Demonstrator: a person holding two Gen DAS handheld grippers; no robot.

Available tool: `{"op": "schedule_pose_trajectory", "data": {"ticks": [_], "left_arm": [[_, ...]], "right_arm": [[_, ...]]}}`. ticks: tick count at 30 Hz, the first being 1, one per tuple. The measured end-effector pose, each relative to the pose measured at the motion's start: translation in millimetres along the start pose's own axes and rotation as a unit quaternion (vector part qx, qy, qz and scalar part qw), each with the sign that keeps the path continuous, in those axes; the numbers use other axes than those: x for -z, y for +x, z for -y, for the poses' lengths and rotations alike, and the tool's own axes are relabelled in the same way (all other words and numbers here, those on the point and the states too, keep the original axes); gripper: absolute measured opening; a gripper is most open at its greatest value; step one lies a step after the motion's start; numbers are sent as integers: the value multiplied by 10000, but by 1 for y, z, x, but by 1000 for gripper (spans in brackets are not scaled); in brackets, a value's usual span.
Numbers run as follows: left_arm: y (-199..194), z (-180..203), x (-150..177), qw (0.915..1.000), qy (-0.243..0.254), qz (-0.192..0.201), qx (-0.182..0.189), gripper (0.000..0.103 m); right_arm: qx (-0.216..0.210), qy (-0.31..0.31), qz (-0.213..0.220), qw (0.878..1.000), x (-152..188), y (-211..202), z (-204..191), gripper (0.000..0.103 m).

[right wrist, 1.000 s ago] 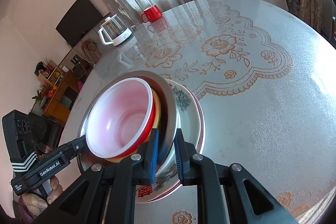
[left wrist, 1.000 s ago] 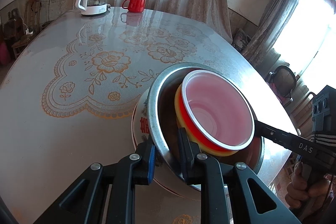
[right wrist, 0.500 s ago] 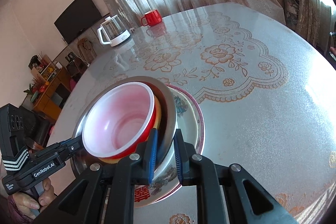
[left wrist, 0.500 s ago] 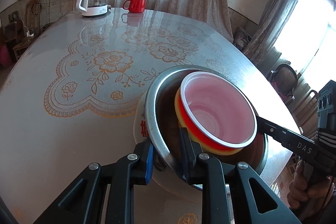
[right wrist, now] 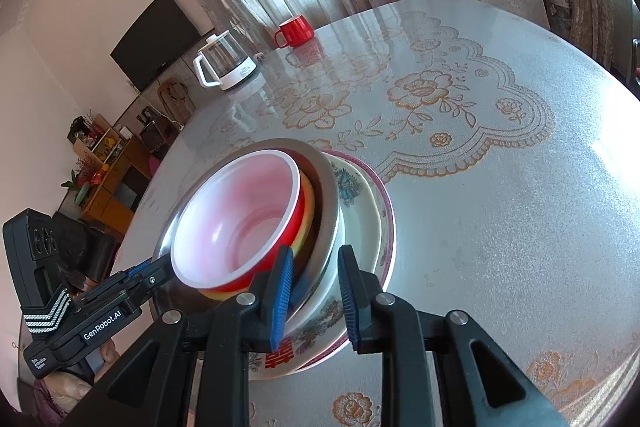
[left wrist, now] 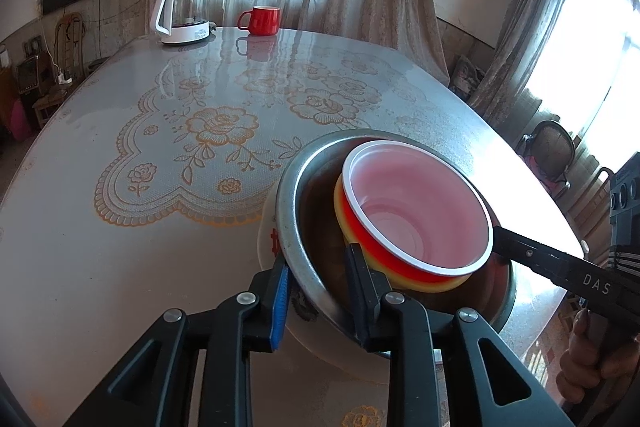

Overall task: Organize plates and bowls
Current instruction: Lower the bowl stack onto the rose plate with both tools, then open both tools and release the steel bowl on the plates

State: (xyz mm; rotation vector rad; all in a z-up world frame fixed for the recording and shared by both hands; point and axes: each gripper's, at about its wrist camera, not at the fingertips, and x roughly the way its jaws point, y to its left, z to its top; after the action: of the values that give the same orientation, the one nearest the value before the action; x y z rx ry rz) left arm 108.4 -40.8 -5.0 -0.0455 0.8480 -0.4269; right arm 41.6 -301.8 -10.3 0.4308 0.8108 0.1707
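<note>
Step in hand: you are letting go of the stack. The steel bowl (left wrist: 316,227) sits on the patterned plates (right wrist: 360,211) at the near edge of the bench (left wrist: 120,247), and both grippers are releasing its rim from opposite sides.

Stack: the red bowl (right wrist: 240,223) with its pale inside sits in a yellow bowl (left wrist: 424,281), both nested in the steel bowl and crowded toward the side of the right gripper (right wrist: 314,297). Under the steel bowl lies a white plate with flower prints and a red character, and under that a pink-rimmed plate (right wrist: 387,211).

Left gripper (left wrist: 318,301): its fingers straddle the steel rim, one outside and one inside the bowl; the jaws are opening, narrow as yet, with the rim between them and a gap showing at the outer pad.

Right gripper: its fingers are also opening, narrow, one inside the steel bowl just beside the yellow bowl and the other outside, over the white plate. The steel rim stands between them, seemingly clear of the outer pad.

Progress: the bowls and plates look gathered into one pile, so the task seems near its end.

Next move: open both a little more, then draw each gripper back along its own line so no finger drags the rim.

Watch for: the inner fingers catching the yellow bowl, and the stack sitting close to the bench edge.

Elsewhere: a red mug (left wrist: 262,20) and a glass kettle (left wrist: 184,13) stand well apart at the far side.
</note>
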Motion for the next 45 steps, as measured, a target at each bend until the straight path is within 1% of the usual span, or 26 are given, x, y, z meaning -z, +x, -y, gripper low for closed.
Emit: {"op": "schedule_pose_trajectory", "data": {"ticks": [5, 16, 21, 25, 28, 33, 38, 41, 42, 44, 45], "left_arm": [[-4, 1, 2, 9999, 63, 94, -81, 29], [-16, -2, 7, 9997, 19, 230, -74, 29], [-22, -8, 8, 9995, -133, 291, -6, 29], [-30, -19, 10, 9986, -341, 390, 49, 28], [-34, -29, 11, 9978, -469, 474, -60, 28], [-40, -42, 18, 9961, -626, 547, -293, 28], [-41, -47, 30, 9953, -663, 506, -497, 28], [-44, -43, 37, 9940, -628, 566, -700, 29], [-45, -42, 40, 9936, -610, 589, -752, 29], [-49, -37, 44, 9922, -521, 687, -899, 39], [-52, -34, 45, 9913, -474, 748, -972, 42]], "right_arm": [[56, -96, 63, 9999, 1, 1, -4, 21], [152, -172, 106, 9997, 3, -2, -9, 21], [103, -148, 218, 9996, 4, -11, -9, 24], [0, -129, 454, 9989, 6, -29, -8, 25], [61, -153, 533, 9984, 9, -37, -7, 26], [241, -120, 431, 9987, 17, -35, -5, 27], [382, -198, 479, 9979, 25, -38, -8, 27], [541, -269, 561, 9966, 31, -42, -14, 28], [558, -278, 569, 9964, 33, -43, -16, 28], [660, -336, 612, 9954, 38, -46, -22, 31], [733, -391, 655, 9944, 41, -47, -26, 32]]}}
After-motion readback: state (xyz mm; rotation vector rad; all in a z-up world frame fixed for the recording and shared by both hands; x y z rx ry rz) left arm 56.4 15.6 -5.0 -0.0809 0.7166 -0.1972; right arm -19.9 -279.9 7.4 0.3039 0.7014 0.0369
